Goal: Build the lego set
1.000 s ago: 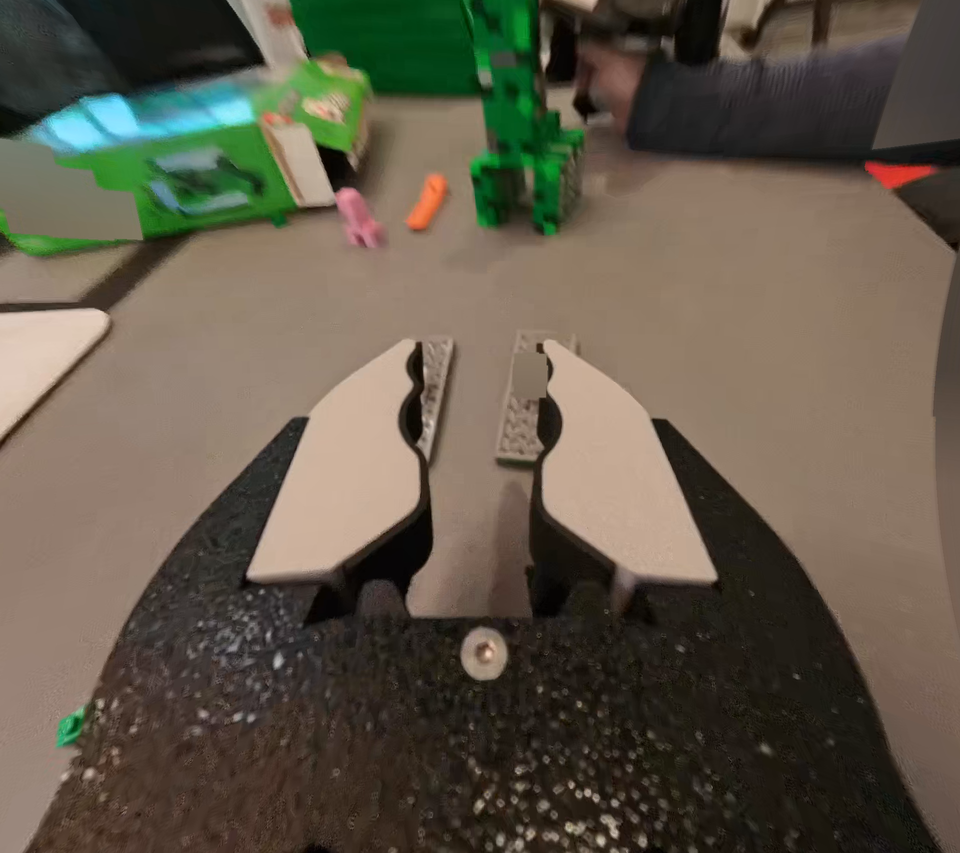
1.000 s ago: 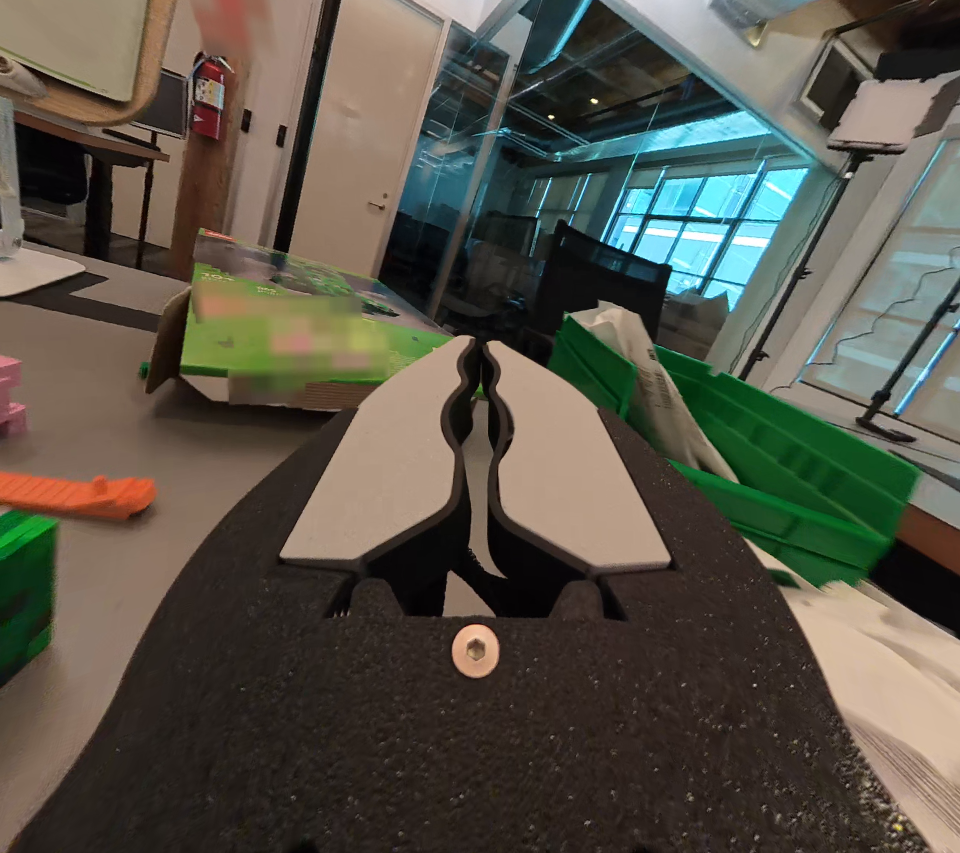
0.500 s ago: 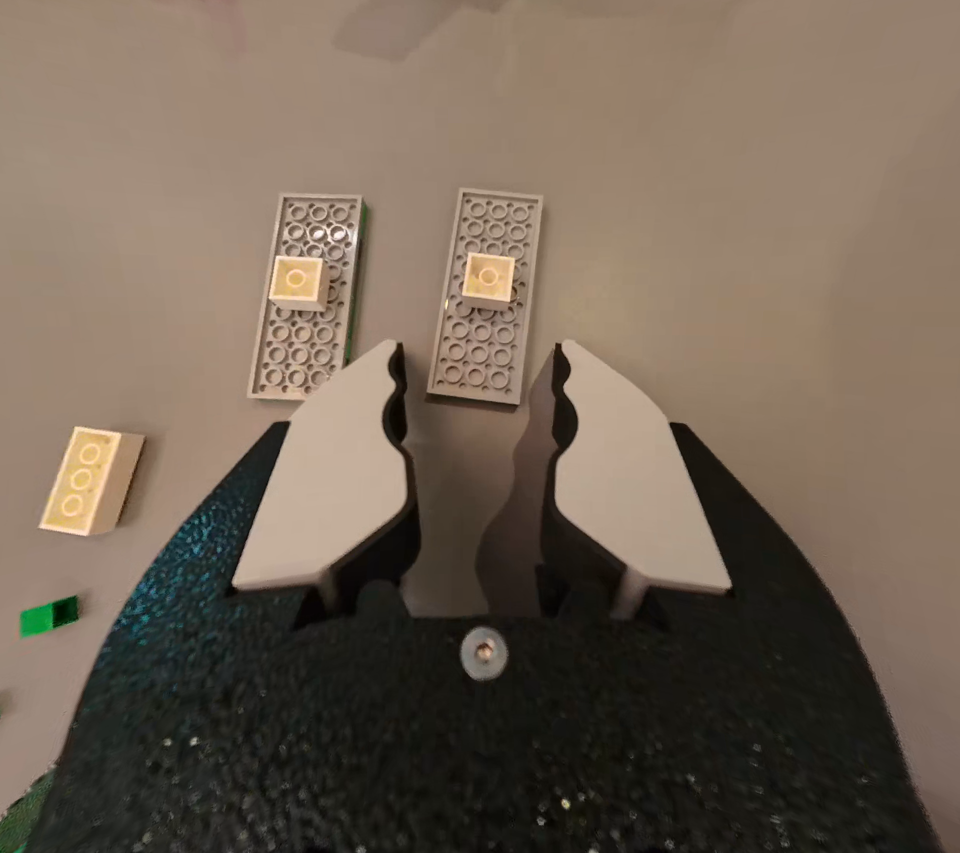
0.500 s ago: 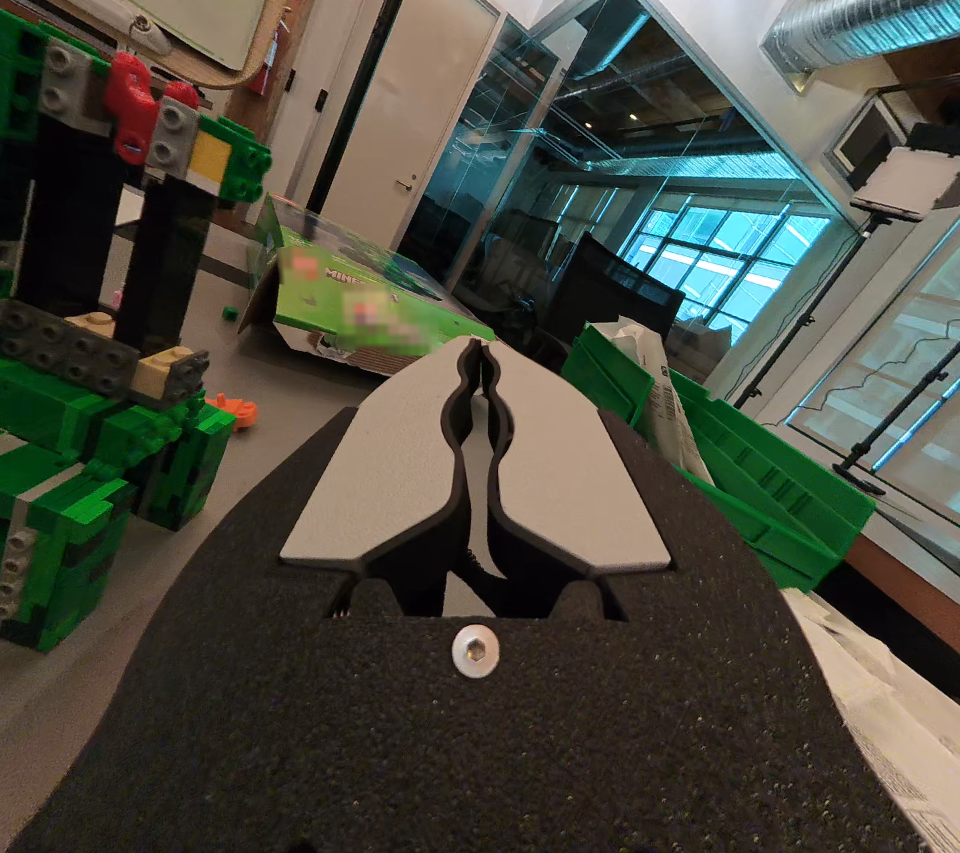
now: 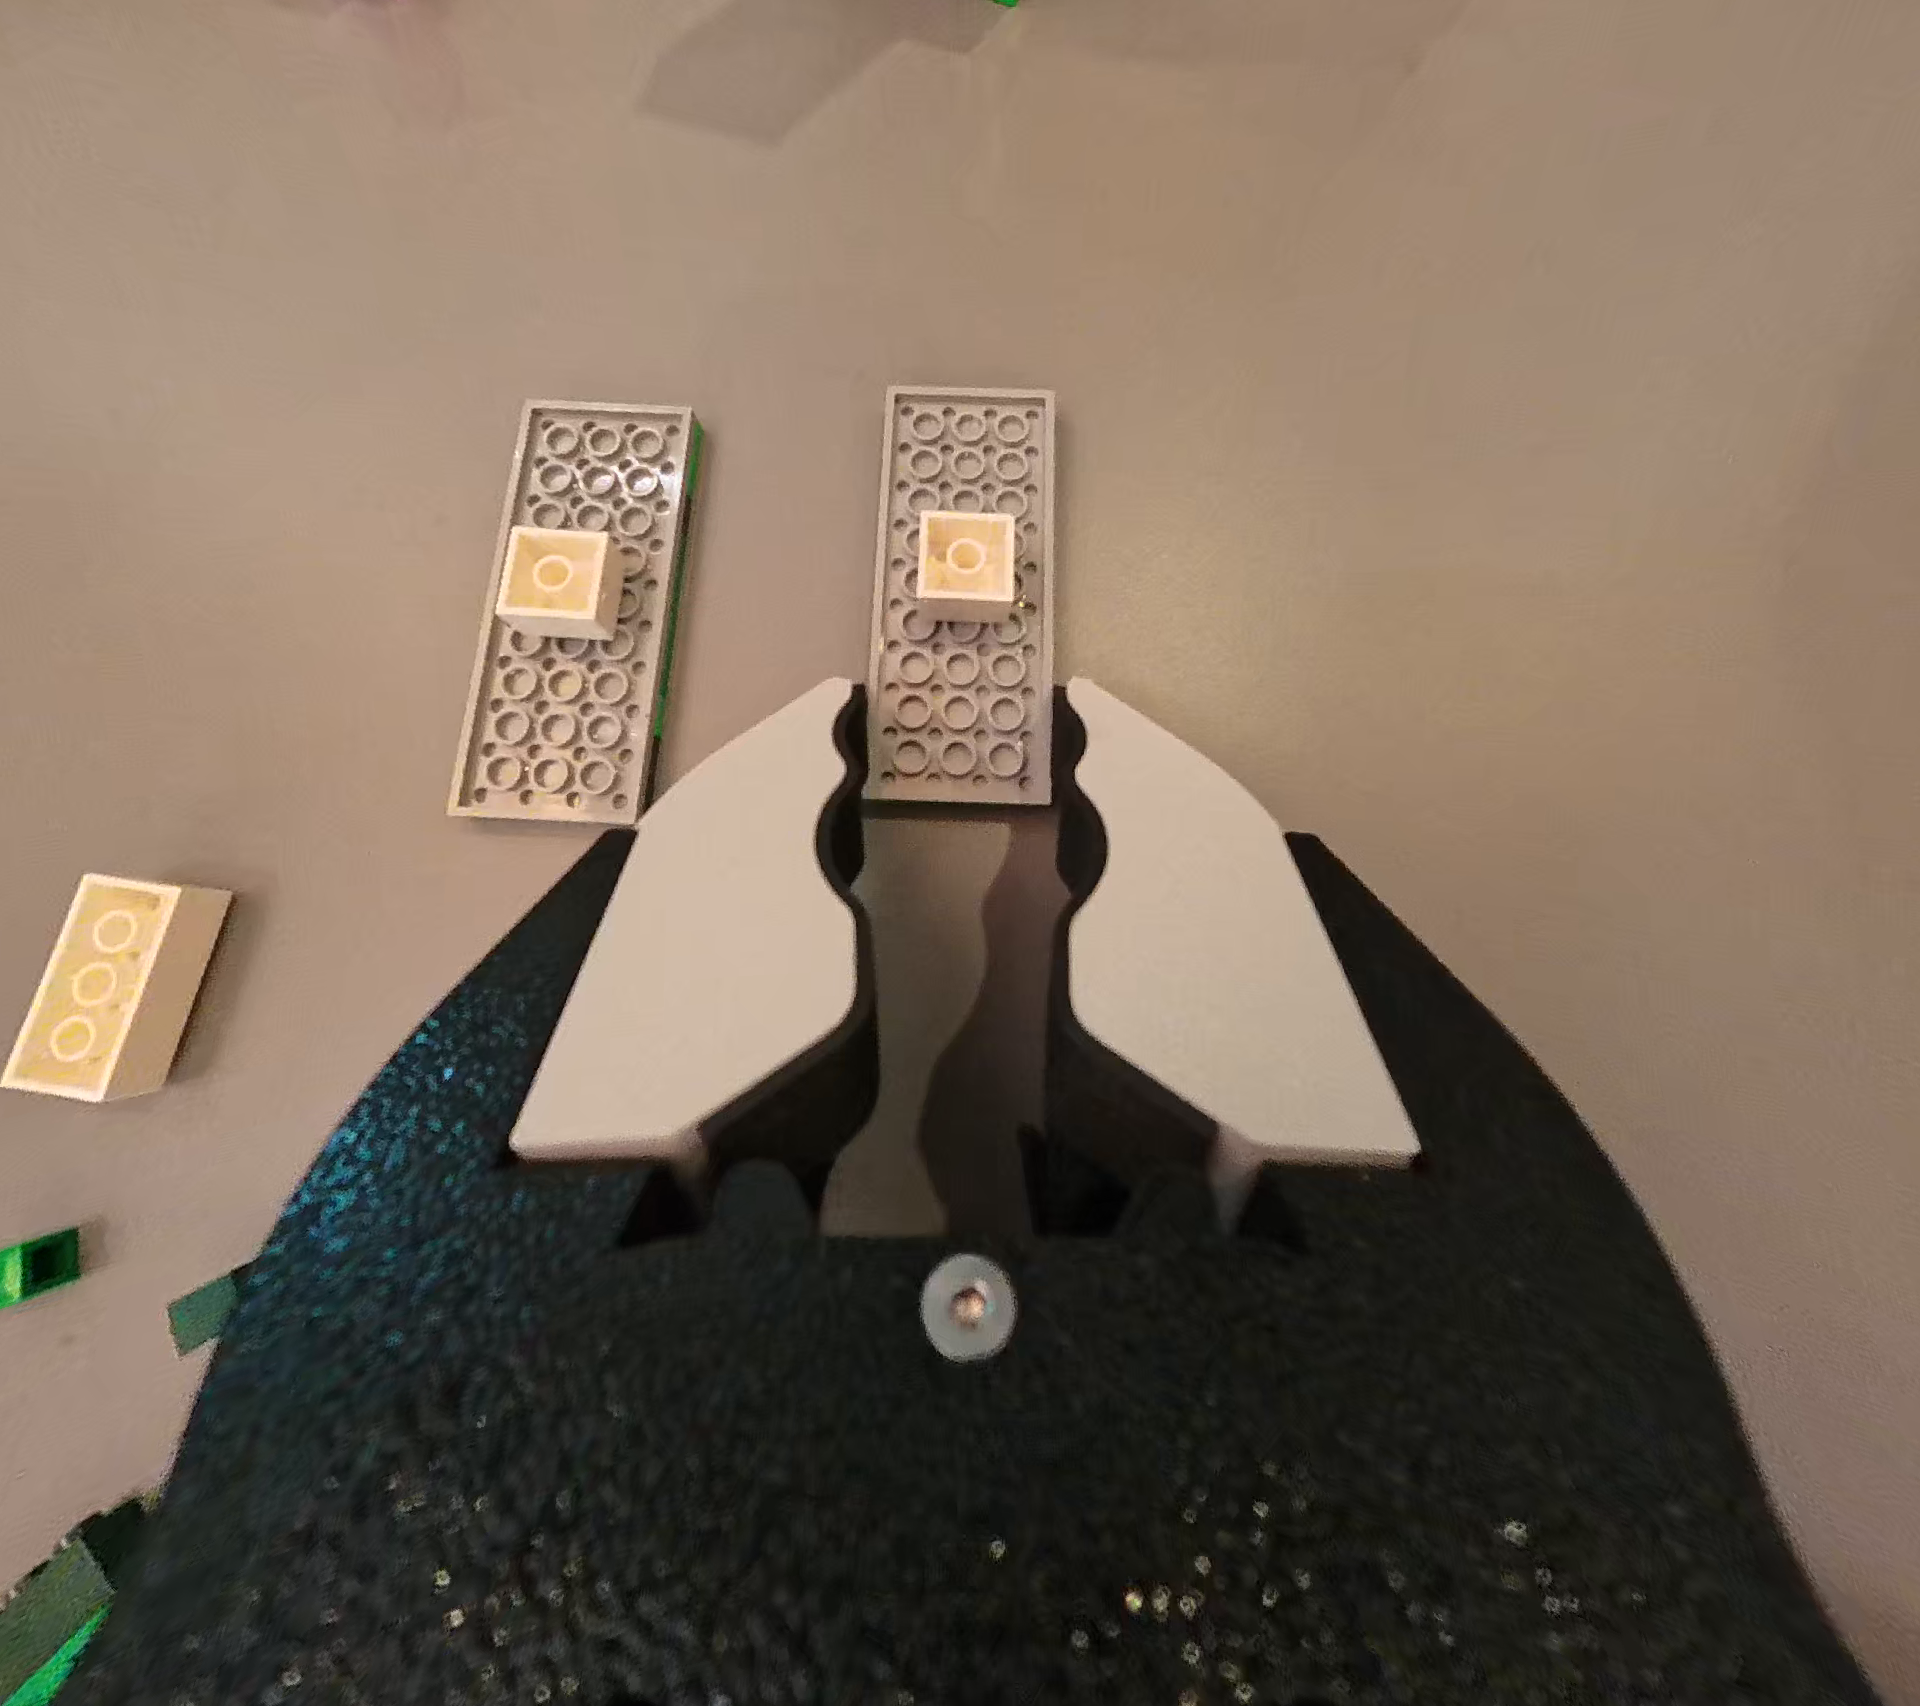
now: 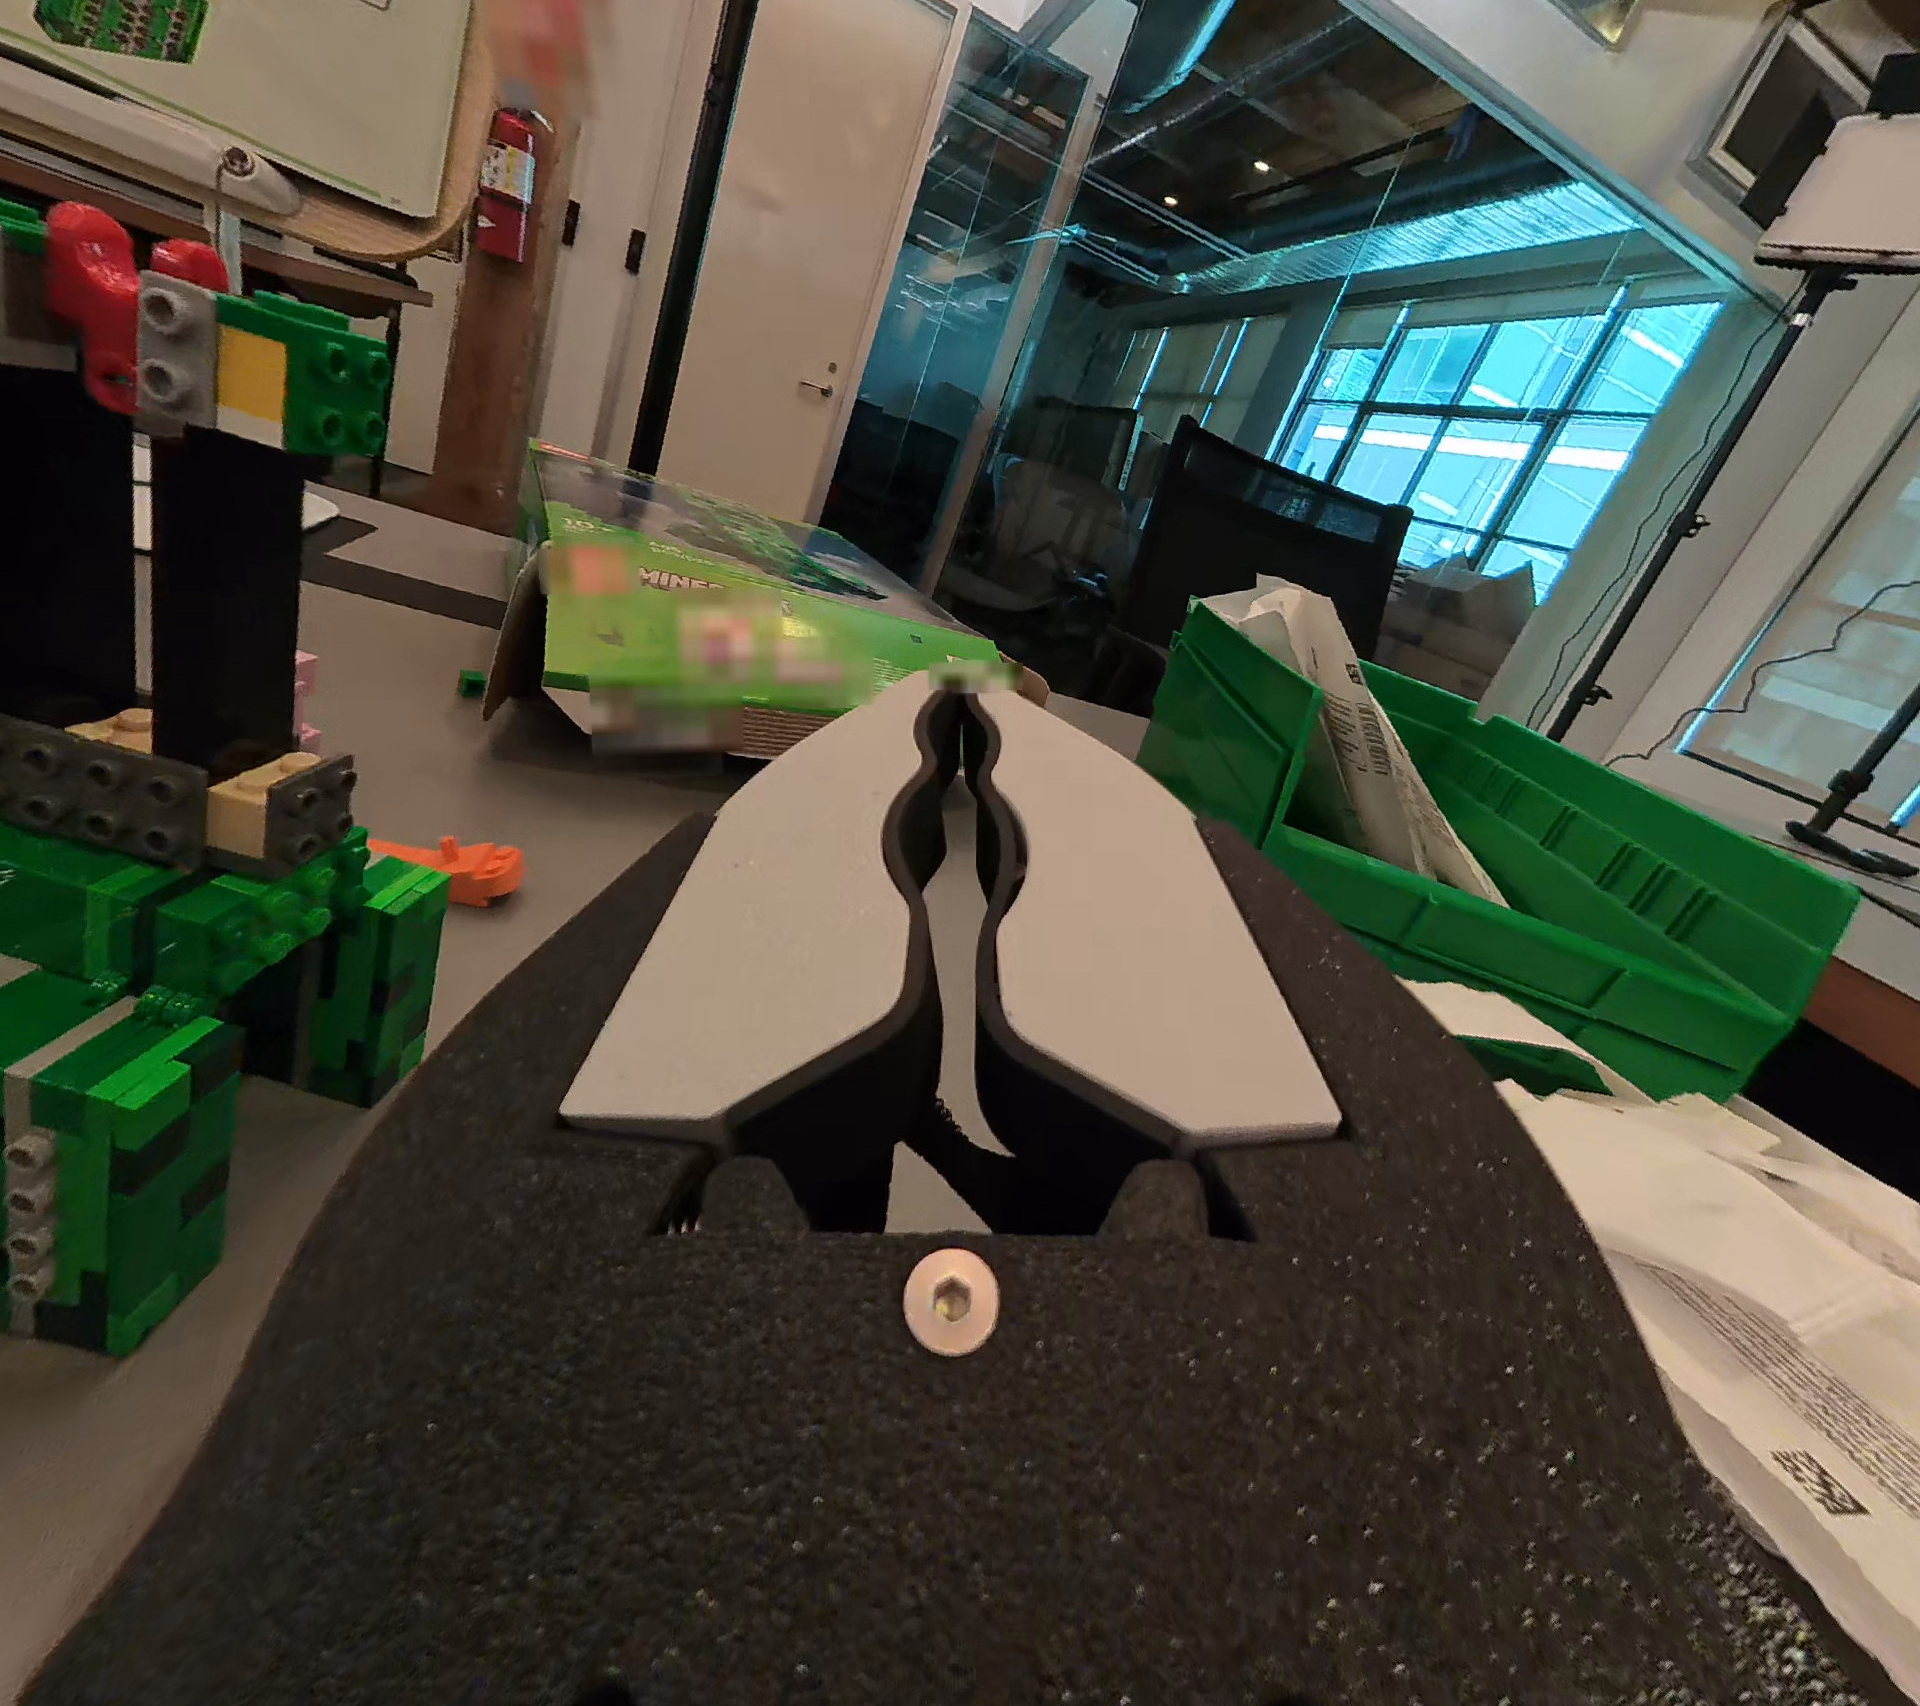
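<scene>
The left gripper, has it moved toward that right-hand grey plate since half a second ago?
Yes. The left gripper has gone forward; its fingertips now flank the near end of the right grey plate, which earlier lay ahead of them.

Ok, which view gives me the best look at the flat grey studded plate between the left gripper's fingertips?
The left wrist view: it looks straight down on the flat grey studded plate with its cream square brick, near end between the left gripper fingertips. The right wrist view doesn't show it.

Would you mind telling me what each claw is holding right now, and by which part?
Left claw grips the right-hand grey plate by its near end's long edges. Right claw is shut, empty.
</scene>
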The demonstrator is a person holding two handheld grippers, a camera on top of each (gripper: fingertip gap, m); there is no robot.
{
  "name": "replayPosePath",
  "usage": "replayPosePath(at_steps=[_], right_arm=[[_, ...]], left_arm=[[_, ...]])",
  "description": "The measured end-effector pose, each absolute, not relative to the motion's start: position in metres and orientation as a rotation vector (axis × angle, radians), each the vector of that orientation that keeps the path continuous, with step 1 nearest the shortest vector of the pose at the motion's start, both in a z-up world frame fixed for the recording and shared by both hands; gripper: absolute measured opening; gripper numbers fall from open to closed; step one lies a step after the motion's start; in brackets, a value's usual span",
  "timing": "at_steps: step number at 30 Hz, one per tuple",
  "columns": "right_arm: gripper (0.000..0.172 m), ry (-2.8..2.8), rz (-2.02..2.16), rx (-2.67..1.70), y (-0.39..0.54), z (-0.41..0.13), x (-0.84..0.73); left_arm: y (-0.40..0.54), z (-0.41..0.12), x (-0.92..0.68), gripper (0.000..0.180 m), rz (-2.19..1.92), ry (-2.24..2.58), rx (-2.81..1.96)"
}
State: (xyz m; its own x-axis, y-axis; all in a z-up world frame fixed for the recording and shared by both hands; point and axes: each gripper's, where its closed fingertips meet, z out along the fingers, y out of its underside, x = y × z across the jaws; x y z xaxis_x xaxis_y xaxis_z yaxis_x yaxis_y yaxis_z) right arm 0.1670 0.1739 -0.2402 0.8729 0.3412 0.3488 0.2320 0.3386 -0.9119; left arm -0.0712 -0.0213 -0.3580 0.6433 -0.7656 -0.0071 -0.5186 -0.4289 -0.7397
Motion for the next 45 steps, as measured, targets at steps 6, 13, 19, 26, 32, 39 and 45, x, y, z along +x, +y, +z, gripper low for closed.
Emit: replayPosePath(at_steps=[6,13,19,26,32,39,45], right_arm=[[0.0,-0.555,0.081,-1.231,0.171,-0.239,0.165],[0.003,-0.631,0.011,-1.032,0.131,-0.217,0.165],[0.009,-1.248,0.158,-0.81,0.015,-0.262,0.054],[0.038,-1.649,-0.121,-0.679,0.0,-0.322,-0.02],[0.031,-1.78,-0.393,-0.508,0.012,-0.348,-0.04],[0.01,-1.712,-0.526,-0.331,0.011,-0.35,-0.047],[0.006,-1.678,-0.519,-0.321,0.011,-0.349,-0.046]], left_arm=[[-0.02,-0.358,-0.071,0.033,-0.436,0.988,-2.113],[-0.014,-0.357,-0.073,0.033,-0.423,0.94,-2.107],[-0.01,-0.347,-0.075,0.033,-0.518,0.821,-2.097],[-0.011,-0.334,-0.074,0.033,-0.658,0.718,-2.079],[-0.015,-0.329,-0.07,0.033,-0.73,0.721,-2.063],[-0.019,-0.328,-0.066,0.033,-0.783,0.734,-2.061],[-0.021,-0.328,-0.065,0.029,-0.794,0.752,-2.06]])
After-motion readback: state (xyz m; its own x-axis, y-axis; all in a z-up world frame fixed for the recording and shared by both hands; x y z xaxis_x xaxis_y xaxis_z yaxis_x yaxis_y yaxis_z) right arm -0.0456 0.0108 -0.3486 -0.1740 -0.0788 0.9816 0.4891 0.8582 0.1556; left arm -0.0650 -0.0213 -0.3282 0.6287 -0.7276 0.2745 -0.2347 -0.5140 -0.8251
